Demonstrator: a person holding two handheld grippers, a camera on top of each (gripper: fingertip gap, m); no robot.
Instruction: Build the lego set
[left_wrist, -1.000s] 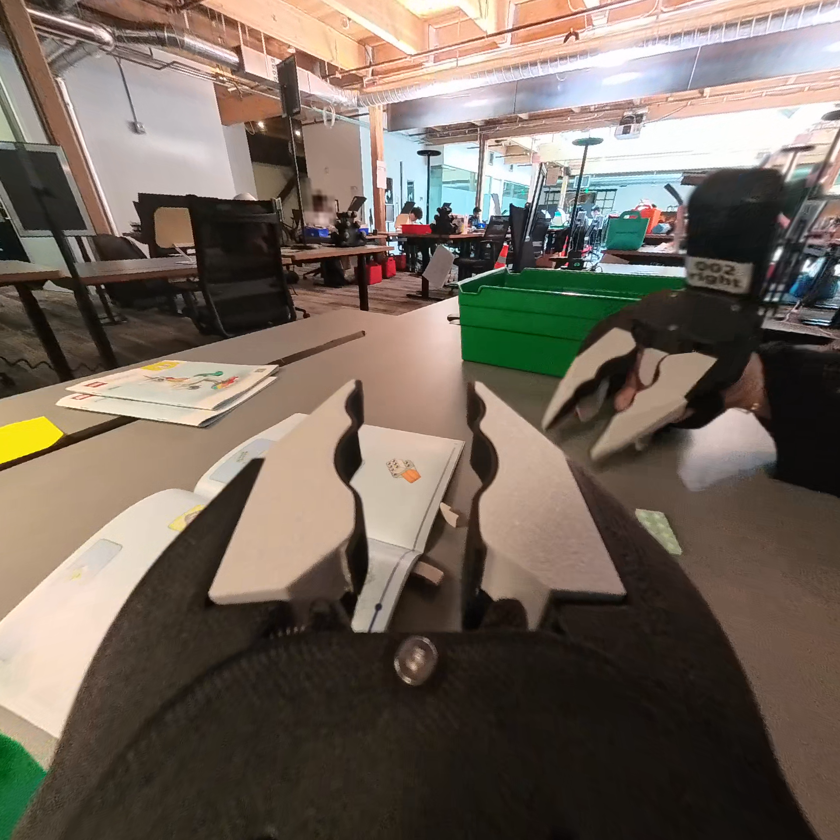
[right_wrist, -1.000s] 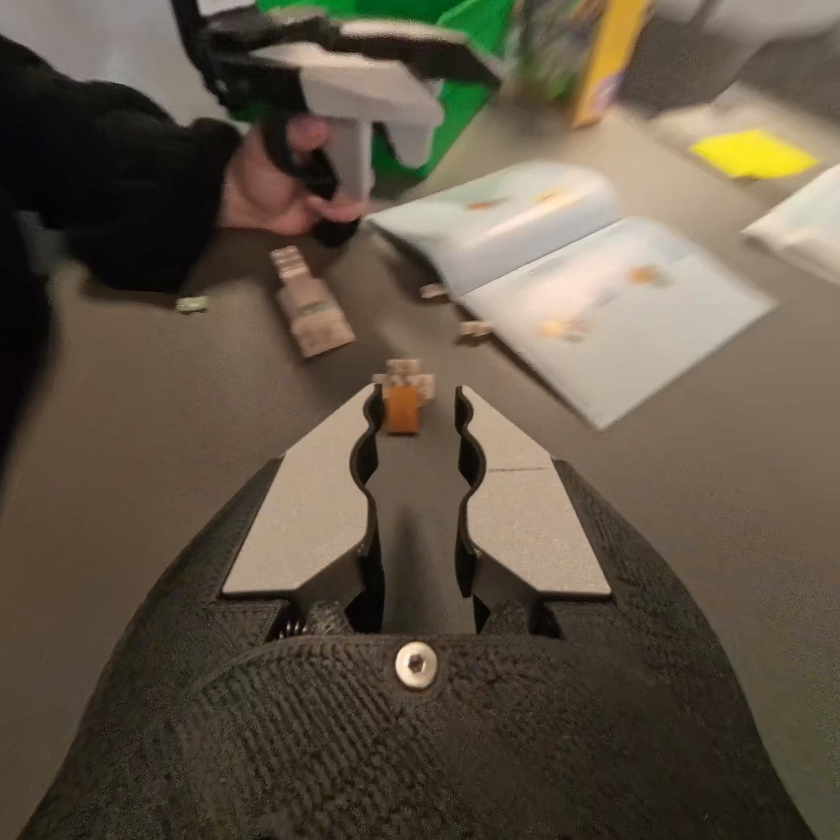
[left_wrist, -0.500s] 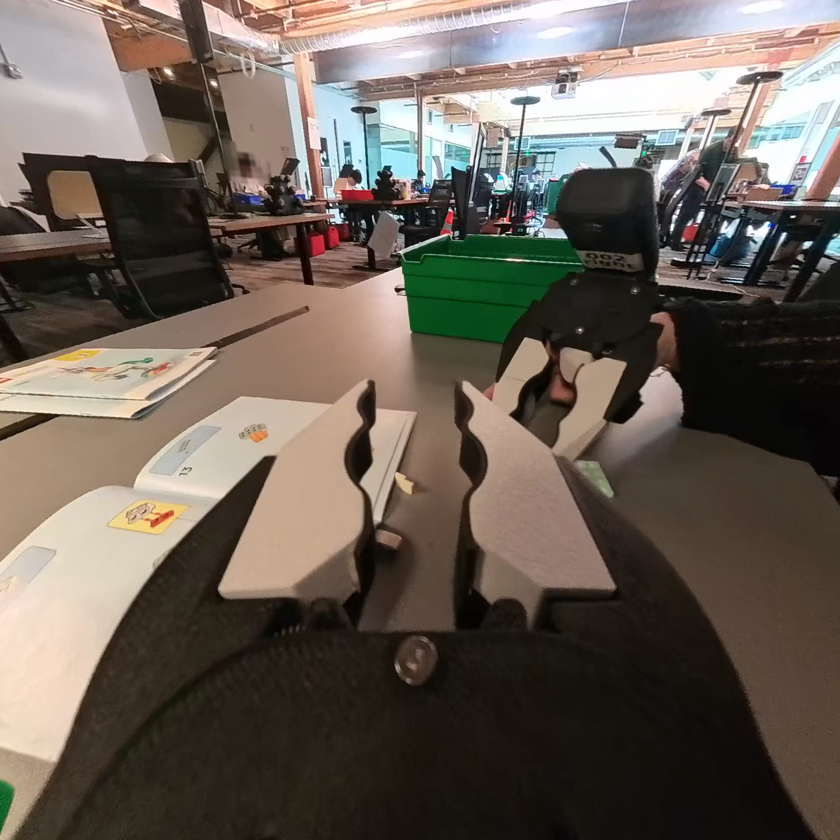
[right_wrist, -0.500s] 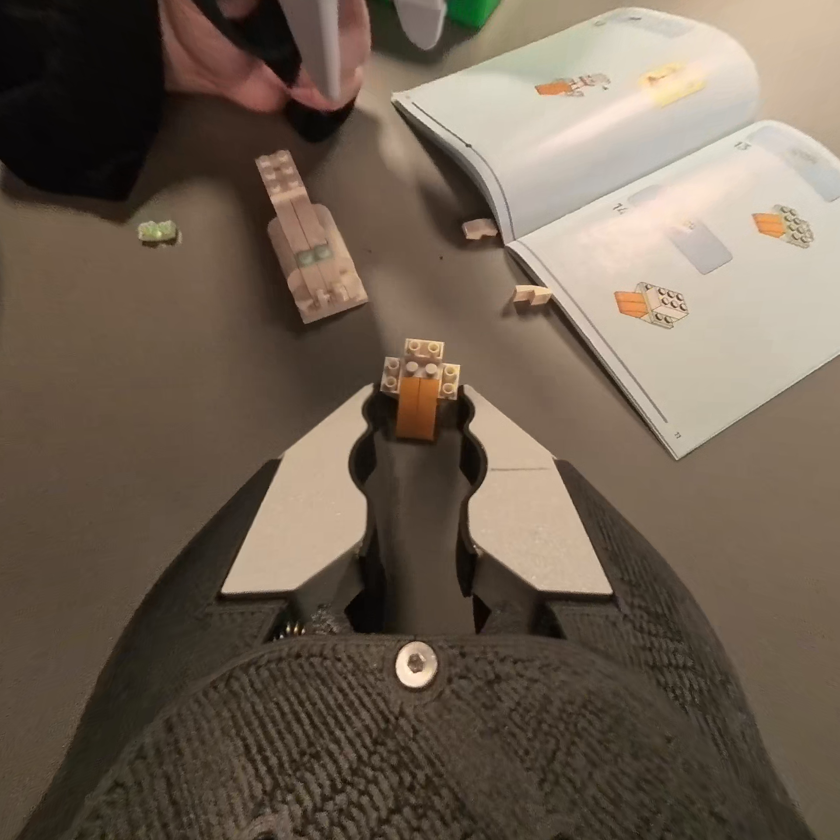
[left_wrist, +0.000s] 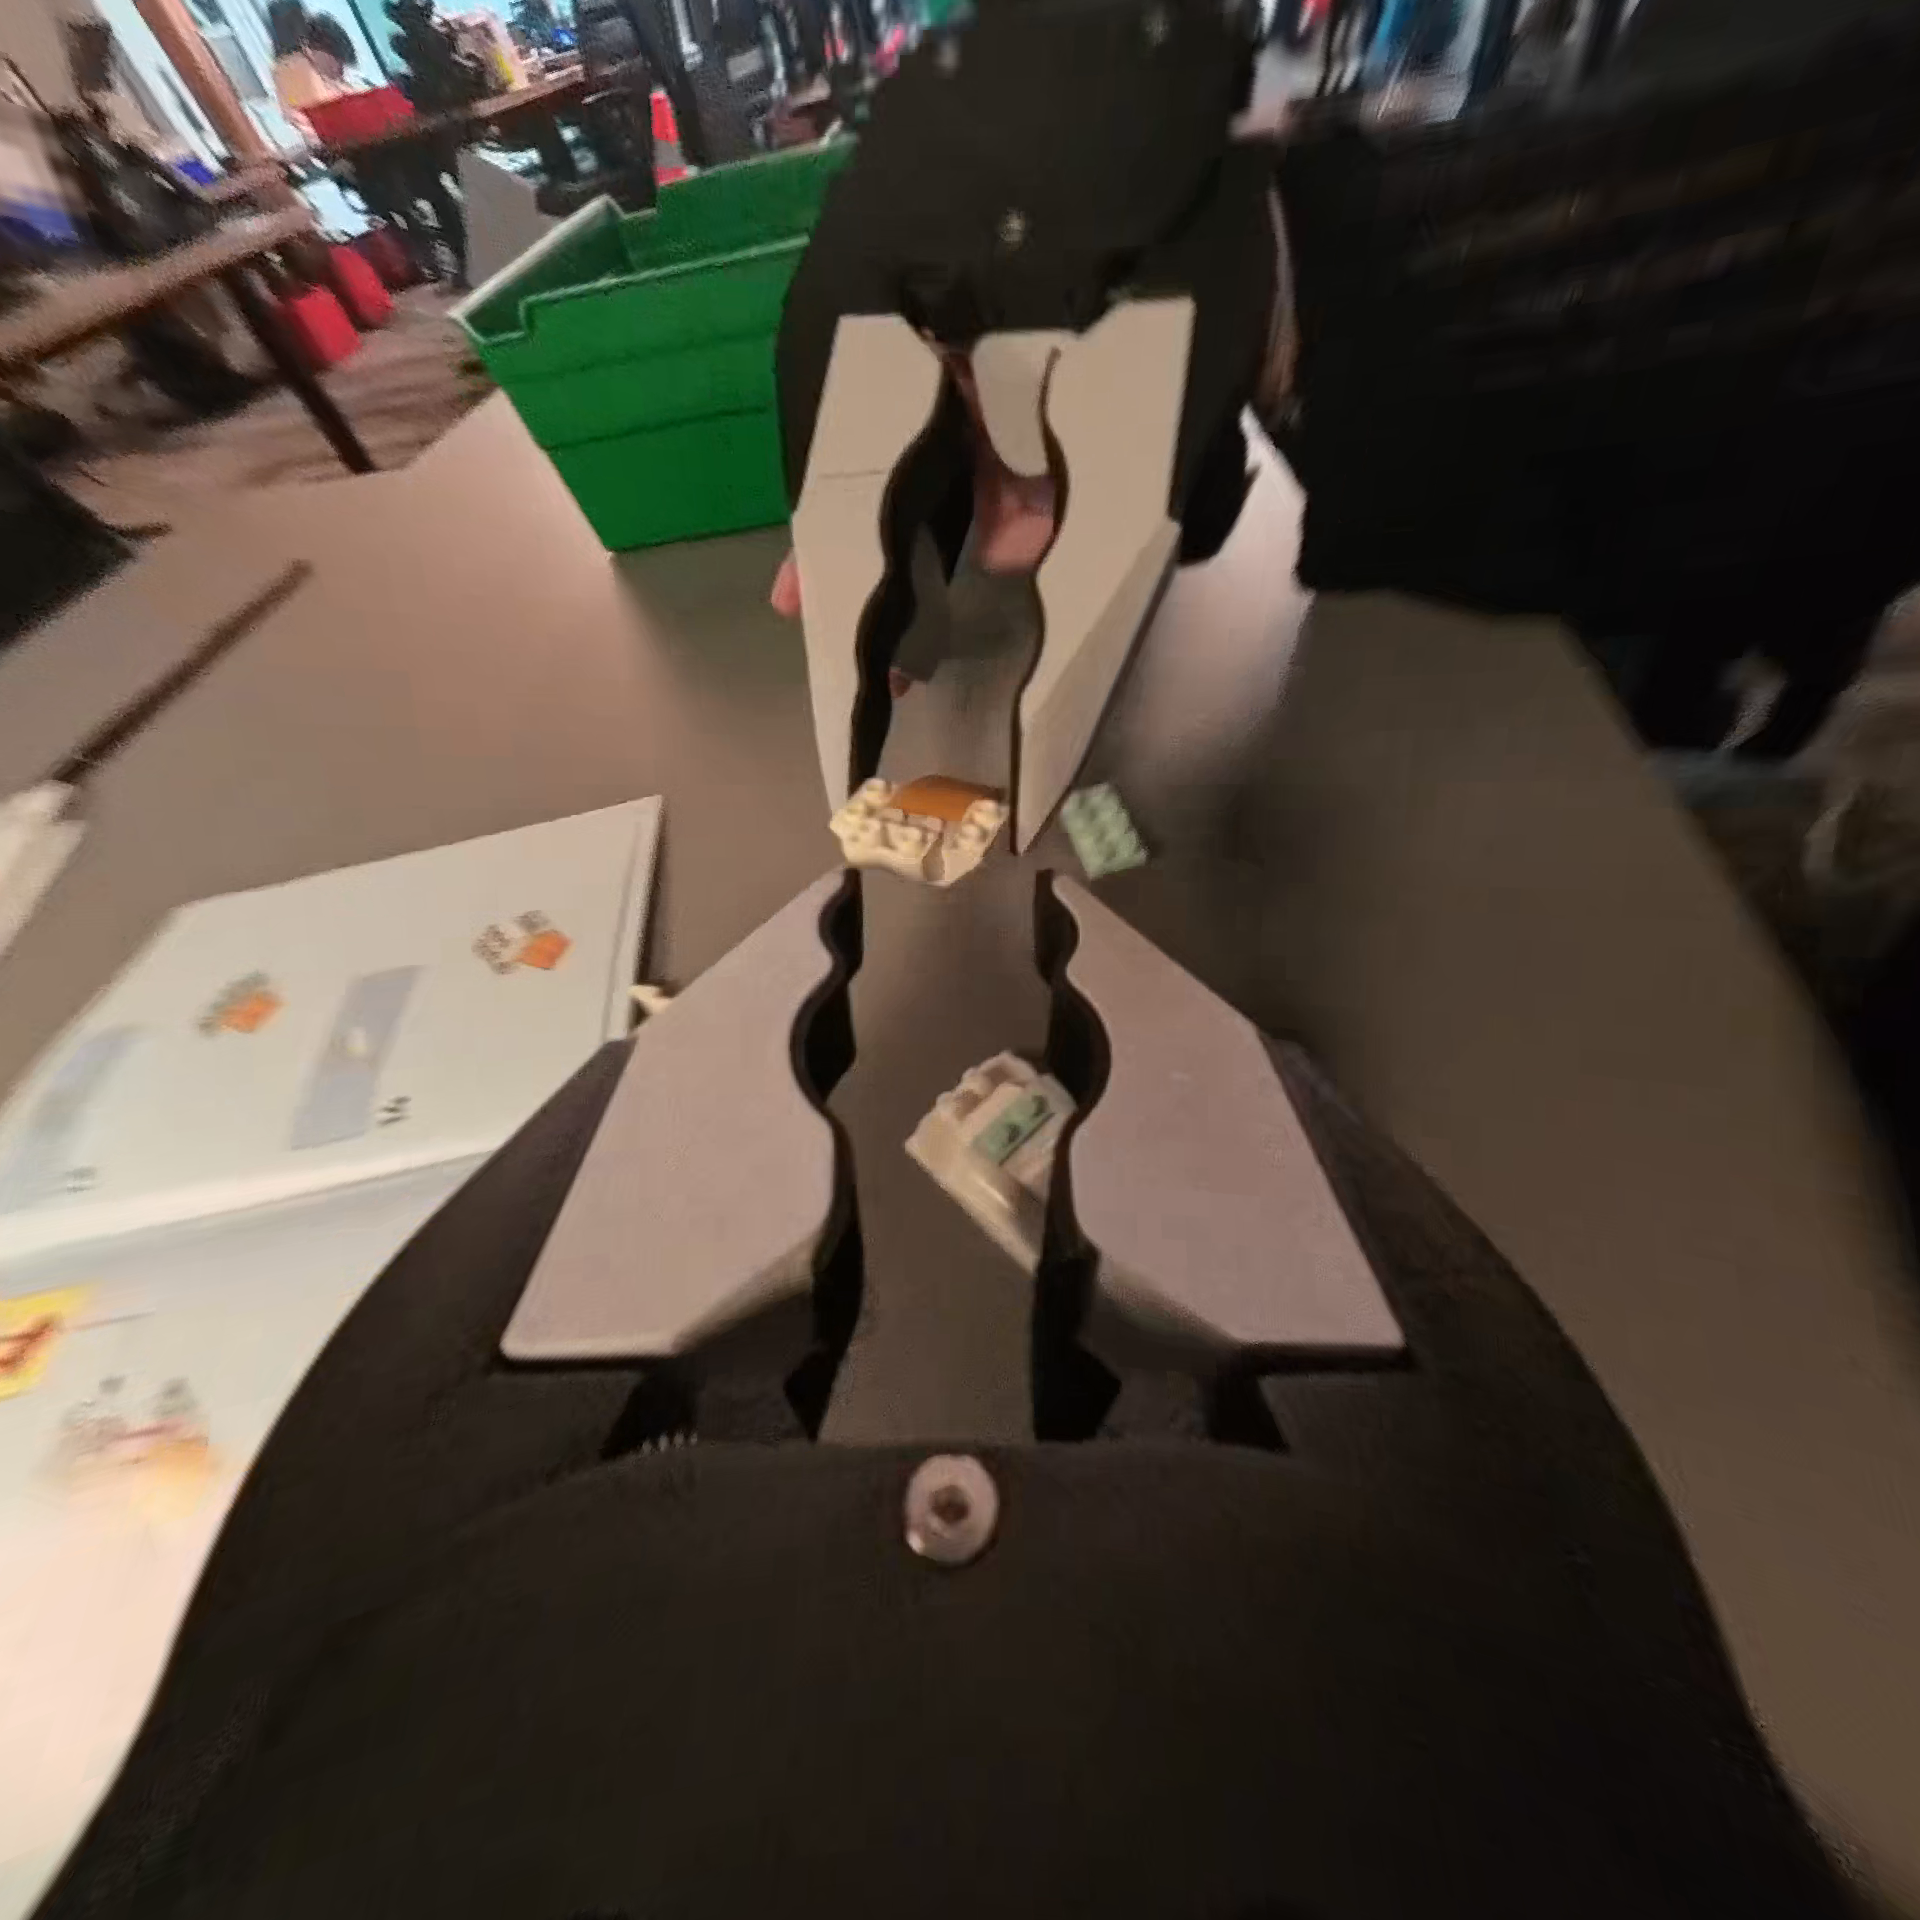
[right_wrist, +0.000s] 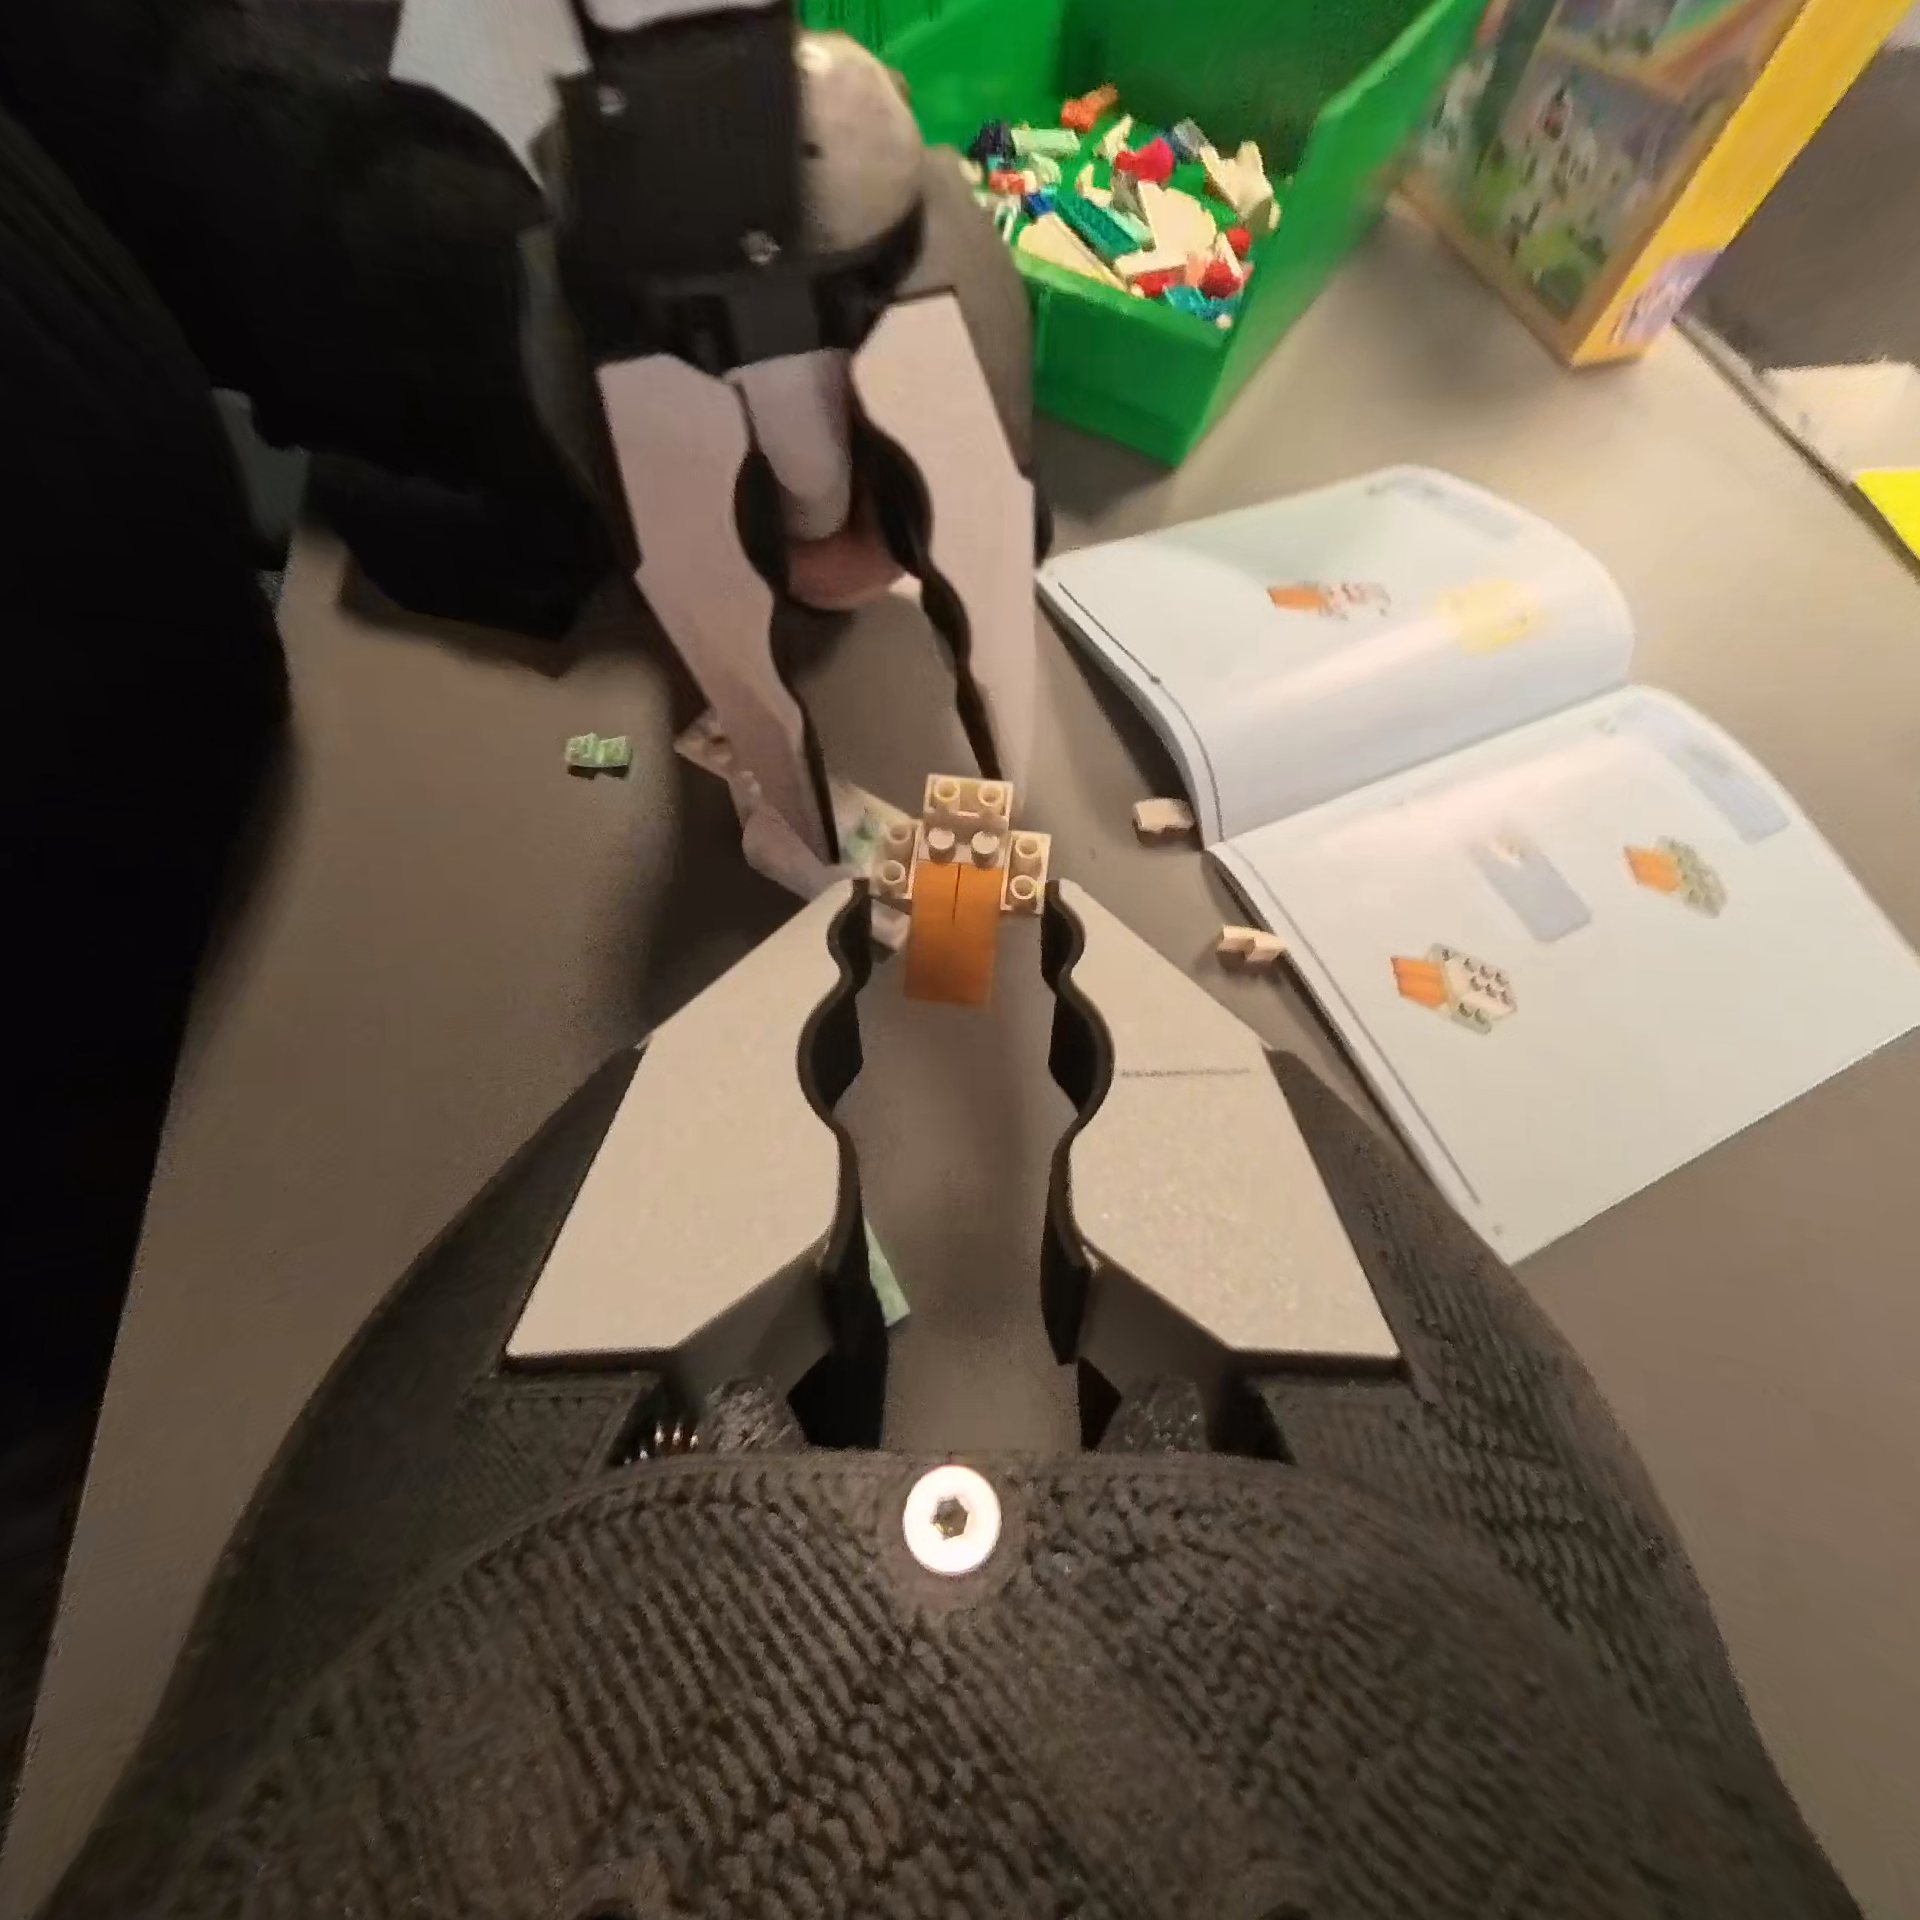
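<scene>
A small orange and tan assembly (right_wrist: 954, 914) sits between the tips of my right gripper (right_wrist: 951, 896), which is shut on it. In the left wrist view the right gripper (left_wrist: 935, 805) comes in from the top with that assembly (left_wrist: 923, 823) at its tips. My left gripper (left_wrist: 948, 896) is open and points down at the table. A tan body with green parts (left_wrist: 992, 1132) lies between its fingers, near the right one. In the right wrist view the left gripper (right_wrist: 914, 800) faces mine, its tips just beyond the assembly, over the tan body (right_wrist: 774, 831).
An open instruction booklet (right_wrist: 1455, 831) lies right of the grippers, with two small tan pieces (right_wrist: 1158, 816) by its edge. A green bin (right_wrist: 1143, 343) of loose bricks and a yellow box (right_wrist: 1621, 208) stand behind. A light green plate (left_wrist: 1101, 831) and a small green piece (right_wrist: 597, 750) lie on the grey table (right_wrist: 416, 1039). Left and right tips are no more than a few centimetres apart. The small green piece (right_wrist: 597, 750) is about 11 centimeters from my left fingertips.
My right gripper has reached the orange and tan assembly and closed on it. My left gripper has tipped down and moved in over the tan body, now tip to tip with the right one.
</scene>
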